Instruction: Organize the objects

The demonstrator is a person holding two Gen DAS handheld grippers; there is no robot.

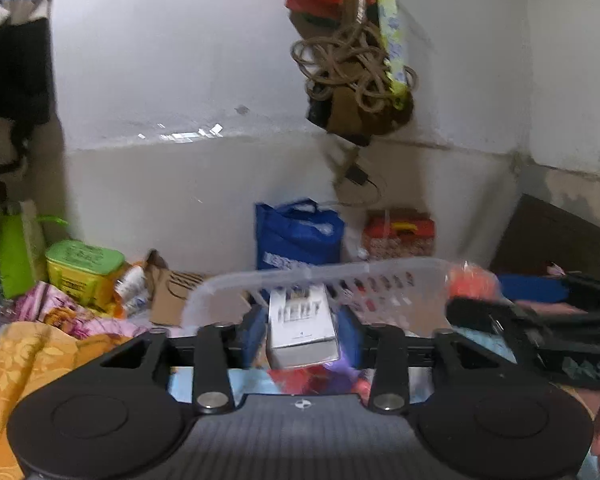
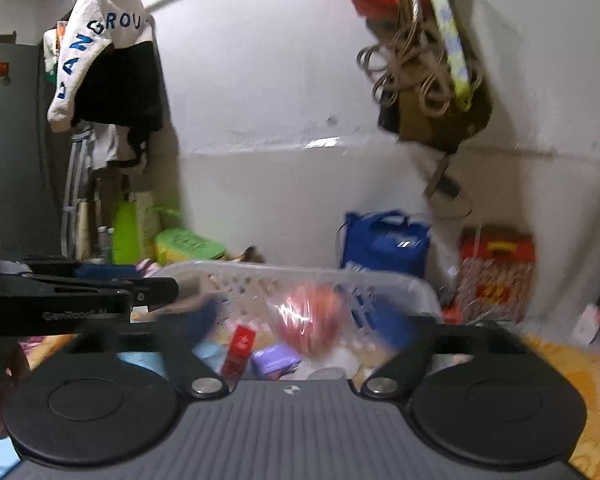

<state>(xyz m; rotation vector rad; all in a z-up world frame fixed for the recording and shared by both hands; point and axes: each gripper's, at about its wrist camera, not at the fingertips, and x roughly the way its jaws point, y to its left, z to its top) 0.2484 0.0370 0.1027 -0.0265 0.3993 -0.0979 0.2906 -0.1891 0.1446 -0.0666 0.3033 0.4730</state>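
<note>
My left gripper (image 1: 302, 332) is shut on a white and grey box (image 1: 302, 330), which sits between its blue pads in front of a translucent plastic basket (image 1: 300, 276). My right gripper (image 2: 306, 328) is wider, its blue pads on either side of a red round object in clear plastic wrap (image 2: 310, 318), over the same basket (image 2: 292, 276). The frame is blurred, so I cannot tell whether the pads touch it. A red packet (image 2: 238, 350) and a purple packet (image 2: 274, 358) lie in the basket. The left gripper shows at the left of the right wrist view (image 2: 76, 300).
A blue bag (image 1: 298, 236) and a red patterned box (image 1: 398, 234) stand against the white wall. A green-lidded yellow tub (image 1: 82, 266) and a cardboard box (image 1: 172, 292) sit at the left. Orange and pink floral cloth (image 1: 32, 344) covers the surface. Rope and bags (image 1: 356, 68) hang overhead.
</note>
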